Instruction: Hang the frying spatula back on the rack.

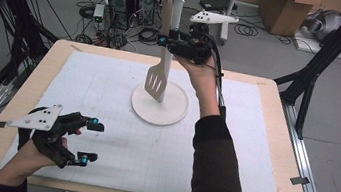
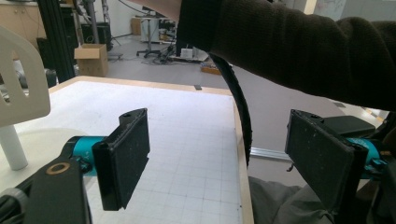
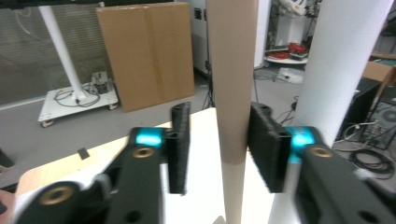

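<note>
White foam mat, wooden table, cluttered lab floor

The left gripper rests low near the table's front left corner, held by the left hand, its jaws spread wide apart with nothing between them. The right forearm in a dark sleeve reaches up from the front edge toward the middle of the table, the right hand raised. The right gripper points left, its jaws a little apart around a spatula handle, one pad touching it.
</note>
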### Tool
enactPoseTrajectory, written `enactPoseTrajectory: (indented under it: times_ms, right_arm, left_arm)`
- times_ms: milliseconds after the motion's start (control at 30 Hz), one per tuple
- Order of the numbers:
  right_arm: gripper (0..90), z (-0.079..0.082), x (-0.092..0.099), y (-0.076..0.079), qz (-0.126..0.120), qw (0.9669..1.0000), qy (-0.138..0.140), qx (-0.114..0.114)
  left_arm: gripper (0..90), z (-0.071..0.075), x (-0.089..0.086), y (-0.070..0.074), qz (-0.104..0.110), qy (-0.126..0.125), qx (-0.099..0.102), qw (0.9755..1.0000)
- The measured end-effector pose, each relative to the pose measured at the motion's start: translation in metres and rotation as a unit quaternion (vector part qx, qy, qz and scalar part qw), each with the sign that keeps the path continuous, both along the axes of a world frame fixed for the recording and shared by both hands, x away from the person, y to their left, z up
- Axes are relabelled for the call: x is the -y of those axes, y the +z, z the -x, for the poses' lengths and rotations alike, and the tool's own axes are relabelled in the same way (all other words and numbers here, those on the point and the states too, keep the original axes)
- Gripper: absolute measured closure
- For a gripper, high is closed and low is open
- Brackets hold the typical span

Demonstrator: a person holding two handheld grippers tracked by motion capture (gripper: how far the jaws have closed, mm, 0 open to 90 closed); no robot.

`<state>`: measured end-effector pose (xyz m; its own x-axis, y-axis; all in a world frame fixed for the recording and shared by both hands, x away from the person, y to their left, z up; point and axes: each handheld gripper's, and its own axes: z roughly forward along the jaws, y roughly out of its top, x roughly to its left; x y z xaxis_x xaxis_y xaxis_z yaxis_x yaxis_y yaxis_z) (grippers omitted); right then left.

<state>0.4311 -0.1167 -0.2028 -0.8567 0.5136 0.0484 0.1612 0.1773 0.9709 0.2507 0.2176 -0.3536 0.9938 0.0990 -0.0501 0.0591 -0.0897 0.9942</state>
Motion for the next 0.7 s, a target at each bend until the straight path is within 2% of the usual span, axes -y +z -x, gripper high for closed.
enactPoseTrajectory:
  times_ms: [33,67,100,267,300,367,400,467,500,533,567,600,700]
  right_arm:
    - [50.2,0.003,0.003,-0.001,0.009,0.9998,-0.014,0.010]
    - [50.2,0.003,0.003,-0.001,0.009,0.9998,-0.014,0.010]
    - [44.6,0.005,0.008,-0.003,0.009,0.9997,-0.019,0.012]
    - [36.3,0.012,0.024,-0.010,0.011,0.9995,-0.027,0.008]
    - [33.9,0.019,0.033,-0.014,0.011,0.9995,-0.024,0.015]
    - [32.9,0.022,0.037,-0.016,0.011,0.9996,-0.020,0.015]
    - [29.1,0.030,0.050,-0.022,0.010,0.9998,-0.010,0.013]
    - [28.4,0.034,0.056,-0.025,0.009,0.9998,-0.008,0.014]
    - [26.2,0.042,0.068,-0.032,0.005,0.9999,0.004,0.011]
    - [26.2,0.042,0.068,-0.032,0.005,0.9999,0.004,0.011]
    - [24.2,0.052,0.080,-0.040,-0.004,0.9998,0.013,0.013]
    - [24.2,0.052,0.080,-0.040,-0.004,0.9998,0.013,0.013]
    - [19.6,0.065,0.097,-0.054,-0.010,0.9996,0.026,0.006]
  left_arm:
    - [22.3,0.000,0.000,0.000,0.001,0.000,-0.002,1.0000]
    - [22.3,0.000,0.000,0.000,0.000,0.001,-0.001,1.0000]
    - [22.1,-0.001,0.000,-0.001,0.000,0.002,-0.001,1.0000]
    - [21.9,-0.002,-0.001,0.000,-0.001,0.005,0.000,1.0000]
    - [21.9,-0.003,-0.001,0.000,0.000,0.006,-0.001,1.0000]
    - [21.9,-0.003,-0.002,-0.001,-0.001,0.010,-0.001,1.0000]
    - [21.8,-0.004,-0.003,-0.001,0.000,0.011,-0.001,0.9999]
    - [21.8,-0.005,-0.003,-0.002,-0.001,0.014,0.000,0.9999]
    - [21.8,-0.004,-0.003,-0.002,-0.001,0.016,-0.003,0.9999]
    - [21.8,-0.004,-0.003,-0.002,-0.001,0.016,-0.003,0.9999]
    - [21.8,-0.005,-0.004,-0.003,-0.005,0.019,-0.002,0.9998]
    - [21.8,-0.005,-0.004,-0.003,-0.005,0.019,-0.002,0.9998]
    - [21.7,-0.007,-0.006,-0.006,-0.008,0.026,-0.003,0.9996]
